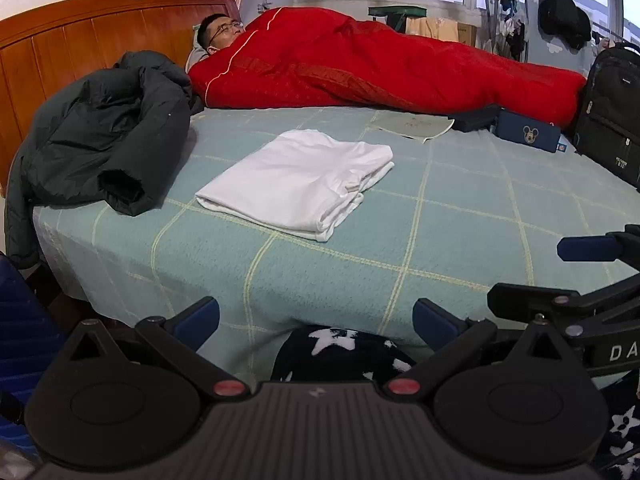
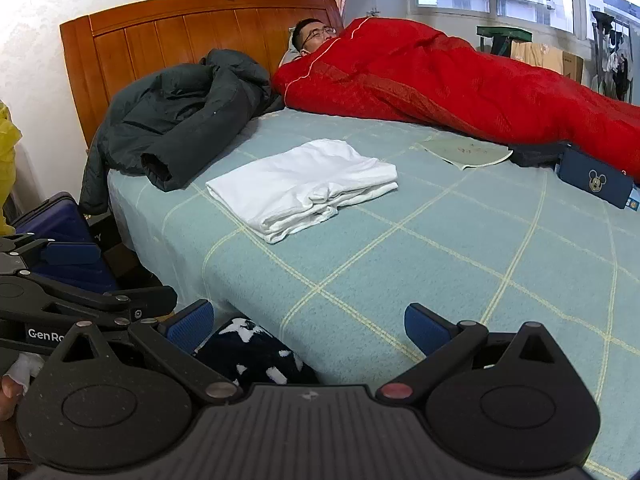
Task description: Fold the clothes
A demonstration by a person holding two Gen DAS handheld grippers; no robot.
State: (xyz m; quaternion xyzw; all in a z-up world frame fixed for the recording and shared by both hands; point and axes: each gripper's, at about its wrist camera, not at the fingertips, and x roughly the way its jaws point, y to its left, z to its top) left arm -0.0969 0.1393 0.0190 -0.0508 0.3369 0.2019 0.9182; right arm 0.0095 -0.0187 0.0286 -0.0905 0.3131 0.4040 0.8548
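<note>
Here's the white garment (image 1: 298, 182), folded into a neat rectangle and lying flat on the pale blue checked bed cover (image 1: 460, 240), roughly mid-bed and a little toward the headboard side. It's plain white, smooth across the top, with several stacked layers showing along the near edge and at the right-hand corner, where the folds bunch into a few soft wrinkles. From the right wrist view the same bundle (image 2: 304, 188) sits squared off, its layered edges facing the camera.

Left claw (image 1: 316, 322) is spread wide, holding nothing, hanging off the near edge of the bed, well apart from the garment. Right claw (image 2: 310, 326) is likewise spread wide and empty, low at the bed's edge, its blue finger pads (image 2: 192, 326) clear of any cloth. Both are side by side; each shows up at the margin of the other's view.

To the left of the white garment, a dark puffy jacket (image 1: 104, 136) is heaped near the wooden headboard (image 1: 80, 36), not touching the fold. Behind, a person lies under a red quilt (image 1: 360, 68) along the far side. A dark blue box with a cartoon mouse (image 1: 528, 130) rests near the quilt's foot end, beside a black backpack (image 1: 612, 120).
</note>
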